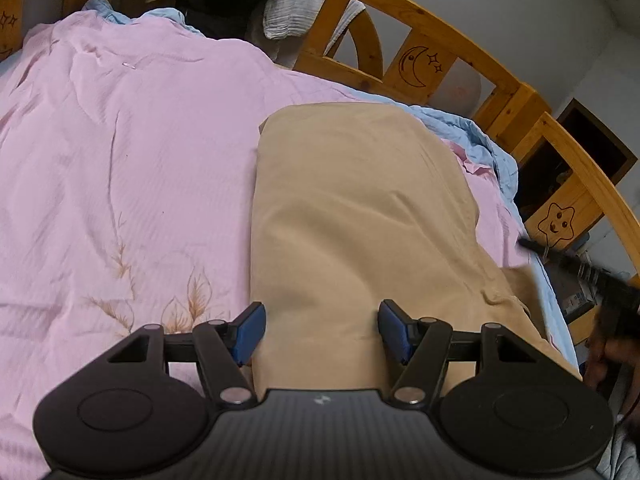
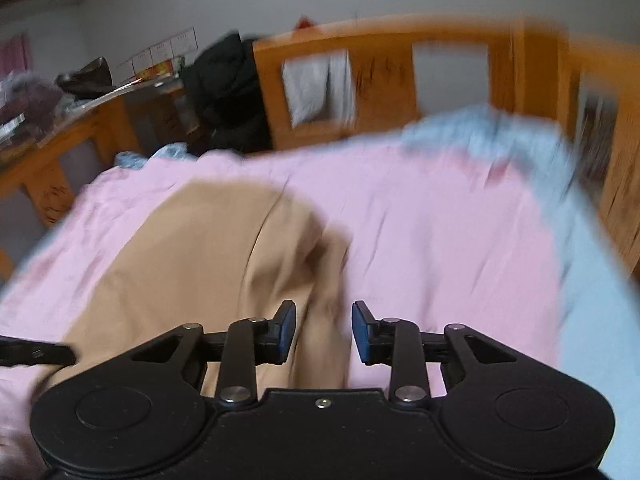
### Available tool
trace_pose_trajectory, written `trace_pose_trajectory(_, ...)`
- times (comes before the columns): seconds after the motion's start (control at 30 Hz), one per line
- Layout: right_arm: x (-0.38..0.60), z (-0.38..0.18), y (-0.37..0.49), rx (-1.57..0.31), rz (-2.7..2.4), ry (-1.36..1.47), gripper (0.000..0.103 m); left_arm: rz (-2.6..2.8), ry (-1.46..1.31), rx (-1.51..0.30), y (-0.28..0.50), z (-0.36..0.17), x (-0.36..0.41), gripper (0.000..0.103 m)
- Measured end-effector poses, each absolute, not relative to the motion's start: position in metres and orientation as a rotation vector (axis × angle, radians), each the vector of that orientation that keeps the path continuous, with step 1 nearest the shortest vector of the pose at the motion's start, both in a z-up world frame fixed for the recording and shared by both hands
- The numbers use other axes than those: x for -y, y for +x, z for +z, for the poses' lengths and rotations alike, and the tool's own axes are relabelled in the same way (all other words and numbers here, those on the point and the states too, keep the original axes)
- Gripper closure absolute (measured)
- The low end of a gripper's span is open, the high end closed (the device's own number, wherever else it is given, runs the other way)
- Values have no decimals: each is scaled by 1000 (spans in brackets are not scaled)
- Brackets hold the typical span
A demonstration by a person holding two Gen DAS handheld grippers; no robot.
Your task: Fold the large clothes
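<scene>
tan garment [image 1: 360,216] on pink bedsheet [image 1: 120,160], both tongs spread, empty

The whole right wrist view is smeared, so the bed rail [image 2: 400,80] carvings and the clutter on the bench [image 2: 60,112] are unreadable. The tan garment [image 1: 352,216] runs under the left tool [image 1: 322,330], its near edge hidden. The right tool [image 1: 592,276] is a dark blur, cut off at the frame edge.

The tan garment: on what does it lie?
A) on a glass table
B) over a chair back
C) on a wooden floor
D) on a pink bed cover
D: the tan garment lies spread on the pink bed cover, inside the wooden bed frame.
</scene>
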State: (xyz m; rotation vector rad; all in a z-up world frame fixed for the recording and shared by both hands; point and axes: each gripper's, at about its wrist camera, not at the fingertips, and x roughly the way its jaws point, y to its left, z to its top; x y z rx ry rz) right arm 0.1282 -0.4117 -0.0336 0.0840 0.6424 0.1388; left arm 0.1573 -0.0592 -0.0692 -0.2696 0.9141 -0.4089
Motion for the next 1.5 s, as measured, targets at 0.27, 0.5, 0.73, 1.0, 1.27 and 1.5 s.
trace_pose_trajectory(0.27, 334, -8, 205, -536, 344, -101, 64, -395, -278, -904, 149, -69, 58, 37)
trace_pose_trajectory(0.5, 285, -45, 256, -587, 402, -216, 66, -362, -267, -898, 150, -74, 63, 33)
trace_pose_trajectory(0.73, 287, -96, 281, -684, 377, -224, 66, -353, -193, -869, 152, -82, 74, 28)
trace_pose_trajectory(1.0, 310, -60, 262, -715, 357, -116, 65, -363, -301, -889, 148, -75, 57, 26)
trace_pose_trajectory(1.27, 348, -23, 153, -790, 415, -37, 61, -403, -296, -891, 127, -65, 52, 19)
trace_pose_trajectory(1.5, 351, -69, 119, -893, 258, -18, 64, -394, -241, -920, 128, -72, 65, 14)
